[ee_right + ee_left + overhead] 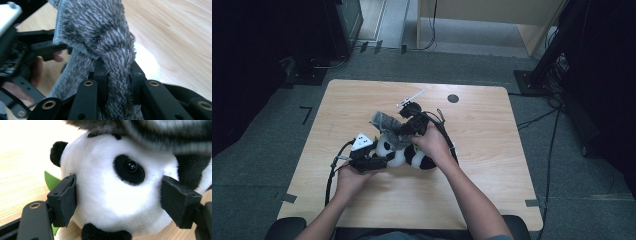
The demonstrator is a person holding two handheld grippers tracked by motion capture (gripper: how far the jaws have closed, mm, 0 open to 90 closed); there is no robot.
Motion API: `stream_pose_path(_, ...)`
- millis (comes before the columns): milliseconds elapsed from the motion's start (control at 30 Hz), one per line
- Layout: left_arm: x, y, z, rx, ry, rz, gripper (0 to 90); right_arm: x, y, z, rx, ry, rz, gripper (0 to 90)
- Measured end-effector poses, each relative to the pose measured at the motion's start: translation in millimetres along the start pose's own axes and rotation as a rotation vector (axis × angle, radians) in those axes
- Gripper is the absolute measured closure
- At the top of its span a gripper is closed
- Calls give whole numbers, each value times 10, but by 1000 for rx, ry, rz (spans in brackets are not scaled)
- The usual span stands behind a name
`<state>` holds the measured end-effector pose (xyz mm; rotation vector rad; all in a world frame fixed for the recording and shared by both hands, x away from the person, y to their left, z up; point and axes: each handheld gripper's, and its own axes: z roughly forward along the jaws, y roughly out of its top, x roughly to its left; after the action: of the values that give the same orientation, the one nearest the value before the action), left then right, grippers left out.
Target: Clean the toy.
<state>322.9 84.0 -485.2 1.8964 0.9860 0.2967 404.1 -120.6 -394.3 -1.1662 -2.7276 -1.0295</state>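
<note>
A black-and-white panda plush [419,159] lies in the middle of the wooden table [492,190]. My left gripper [382,161] comes at it from the left, and its pads [67,200] press on both sides of the white head [107,192]. A green felt leaf [51,181] sticks out behind the left jaw. My right gripper [404,127] hangs just above the head, shut on a grey fuzzy cloth [384,121]. The cloth [100,32] is pinched between the right gripper's [118,75] jaws and drapes over the panda's head [160,132].
A thin white stick-like tool [410,98] lies behind the plush, and a round black hole [453,98] sits near the table's far edge. Black cables [332,175] trail from both grippers. Dark stands and floor cables [542,117] surround the table.
</note>
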Motion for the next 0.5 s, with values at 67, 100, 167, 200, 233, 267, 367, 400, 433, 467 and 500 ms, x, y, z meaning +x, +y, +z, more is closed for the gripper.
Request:
stream_pose_path(67,1,-2,1,-2,0,-1,211,-43,-20,-32,3,-19,-2,743)
stream_pose_path(100,2,-2,0,-1,-1,-2,210,-84,-34,-51,9,-34,2,740)
stream_pose_path(167,5,-7,-1,-6,-4,0,210,-165,-58,-75,16,-57,19,737)
stream_pose_path(200,7,-13,1,-12,-6,0,210,-207,-72,-88,19,-63,27,736)
stream_pose_path(233,9,-16,1,-15,-9,0,210,-245,-84,-102,19,-71,37,736)
stream_pose_path(267,12,-19,2,-18,-11,-1,210,-268,-93,-114,19,-75,43,739)
stream_pose_path(367,13,-20,7,-21,-12,-3,209,-314,-105,-161,10,-81,58,750)
stream_pose_path(400,13,-21,7,-20,-11,0,209,-306,-98,-176,11,-83,67,753)
stream_pose_path(433,13,-21,5,-18,-11,4,208,-294,-87,-194,10,-76,72,758)
stream_pose_path(467,12,-22,4,-18,-11,5,207,-275,-76,-217,-3,-61,78,762)
stream_pose_path(500,15,-22,2,-16,-11,9,207,-253,-64,-235,-8,-55,78,763)
